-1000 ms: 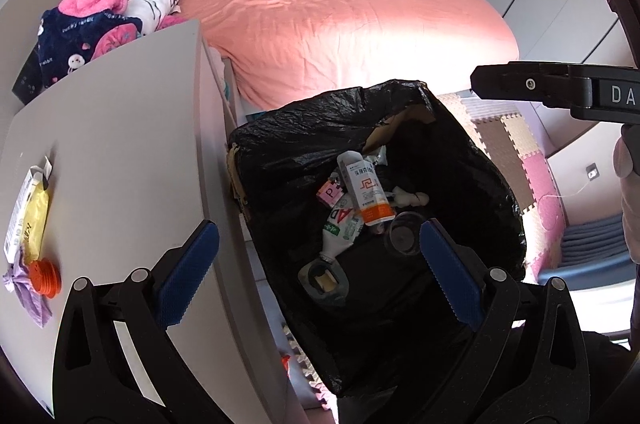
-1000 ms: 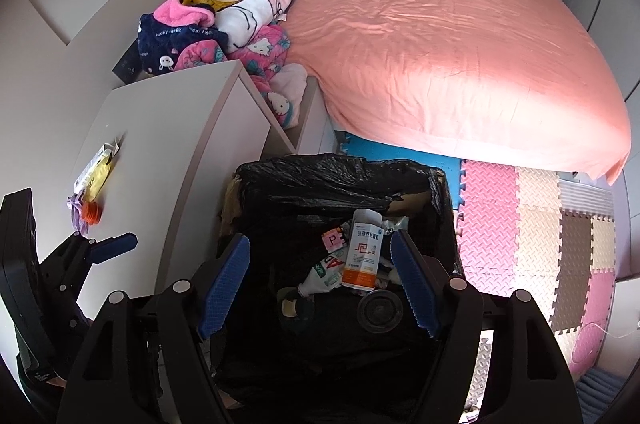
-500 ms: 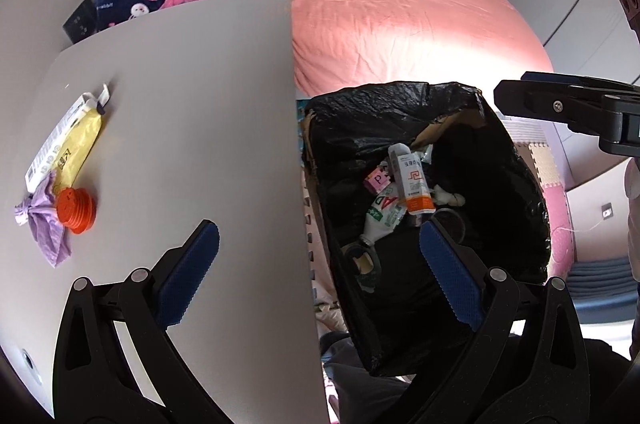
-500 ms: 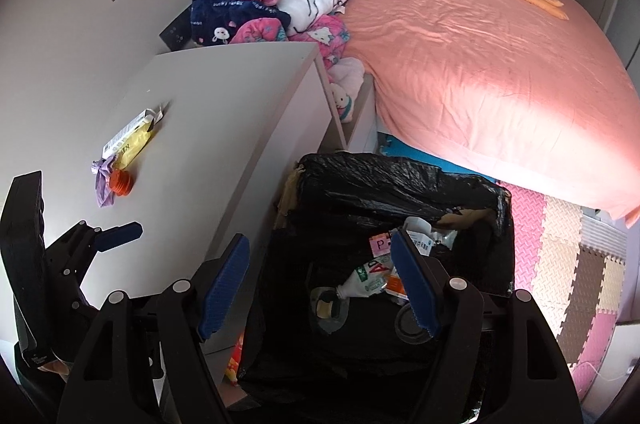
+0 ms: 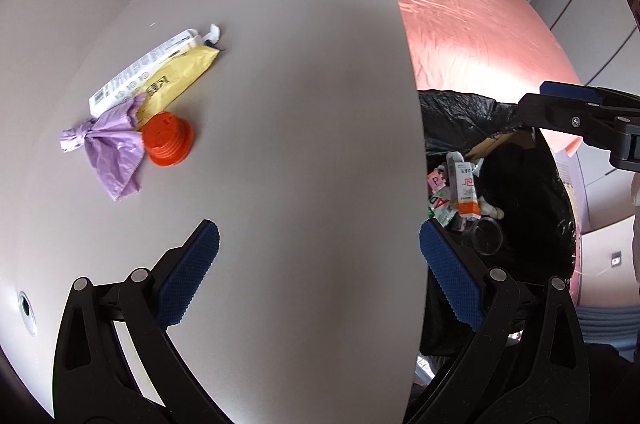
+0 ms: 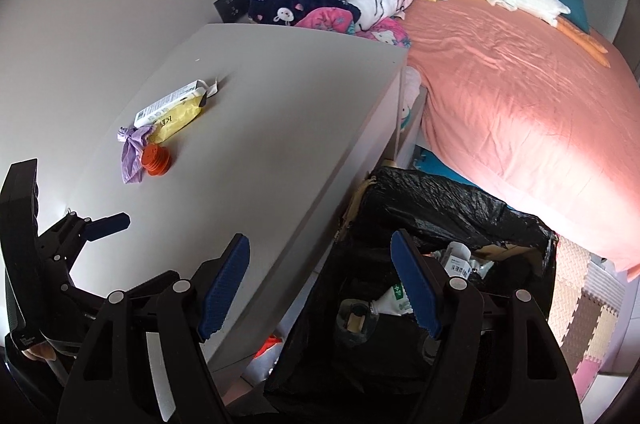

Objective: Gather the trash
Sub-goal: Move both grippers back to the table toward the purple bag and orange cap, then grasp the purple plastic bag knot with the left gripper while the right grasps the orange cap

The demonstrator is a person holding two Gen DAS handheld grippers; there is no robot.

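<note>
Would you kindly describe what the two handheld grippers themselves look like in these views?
Both are alike: the left gripper and right gripper have glossy black angular plastic arms joined by round silver pivot pins, each ending in a blue, finely knurled finger pad. Seen from the other camera, the right gripper shows a silver screw on its black finger. No cables are visible.

A wide bed under a salmon-pink sheet [image 6: 520, 96] fills the room. Just beside it stands a smooth pale grey bench [image 5: 280, 144]; pastel foam floor mats [image 6: 588, 312] lie at the bed's foot, sunlit.
</note>
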